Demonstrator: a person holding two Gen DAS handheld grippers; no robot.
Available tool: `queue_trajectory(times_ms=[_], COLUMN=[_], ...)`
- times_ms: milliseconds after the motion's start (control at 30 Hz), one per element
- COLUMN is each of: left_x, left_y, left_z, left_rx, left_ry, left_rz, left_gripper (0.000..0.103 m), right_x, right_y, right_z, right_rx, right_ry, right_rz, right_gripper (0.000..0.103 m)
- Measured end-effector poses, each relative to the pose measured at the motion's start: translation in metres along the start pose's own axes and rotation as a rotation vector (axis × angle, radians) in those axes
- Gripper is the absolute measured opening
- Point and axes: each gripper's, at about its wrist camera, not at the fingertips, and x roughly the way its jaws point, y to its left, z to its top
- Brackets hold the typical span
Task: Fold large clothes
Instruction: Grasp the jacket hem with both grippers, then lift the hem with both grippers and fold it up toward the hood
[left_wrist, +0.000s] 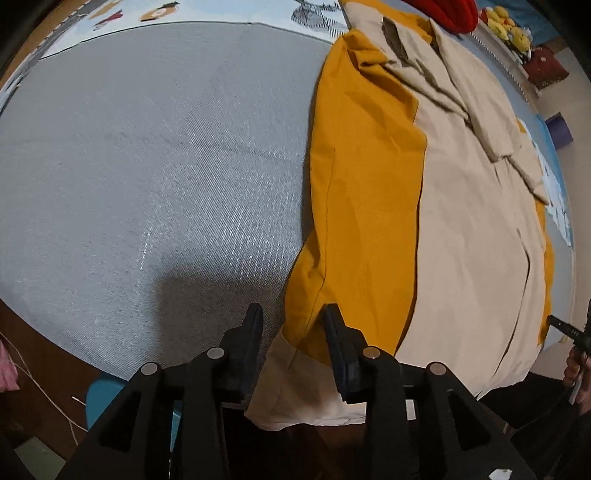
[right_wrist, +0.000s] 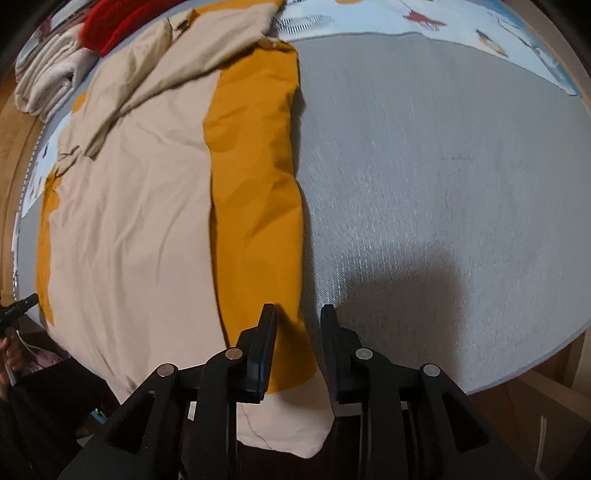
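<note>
A large beige and mustard-yellow garment (left_wrist: 461, 206) lies lengthwise on a grey mat (left_wrist: 147, 166), its sides folded in so beige panels cover the middle and mustard strips show along the edges. It also shows in the right wrist view (right_wrist: 147, 206). My left gripper (left_wrist: 293, 314) is open, its fingers straddling the garment's near left corner at the mat's edge. My right gripper (right_wrist: 298, 312) is open over the garment's near right corner, by the mustard strip (right_wrist: 255, 184). Each gripper's tip shows at the edge of the other's view. The beige hem hangs over the near edge.
The grey mat (right_wrist: 443, 166) lies on a printed light-blue sheet (right_wrist: 369, 18). Red fabric (right_wrist: 118, 22) and folded white towels (right_wrist: 48, 81) lie at the far end. Yellow plush toys (left_wrist: 506, 22) and a dark red box (left_wrist: 546, 70) stand beyond. A blue stool (left_wrist: 103, 398) is below.
</note>
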Motion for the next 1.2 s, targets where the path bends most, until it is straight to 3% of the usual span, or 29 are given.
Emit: queue_trajectory(times_ms=[500, 1033, 1200], left_x=[0.022, 0.029, 0.03], left_y=[-0.025, -0.038, -0.042], left_z=[-0.009, -0.008, -0.011], left_rx=[0.056, 0.092, 0.117], left_ry=[0.061, 0.071, 0.078], left_rz=[0.037, 0.047, 0.044], left_gripper=[0.032, 0.031, 0.021], right_x=[0.021, 0.033, 0.036], right_y=[-0.006, 0.024, 0.034], right_z=[-0.01, -0.009, -0.014], right_rx=[-0.023, -0.083, -0.111], right_ry=[0.1, 0.113, 0.112], right_rz=[-0.008, -0.051, -0.055], right_gripper=[0.032, 0.033, 0.033])
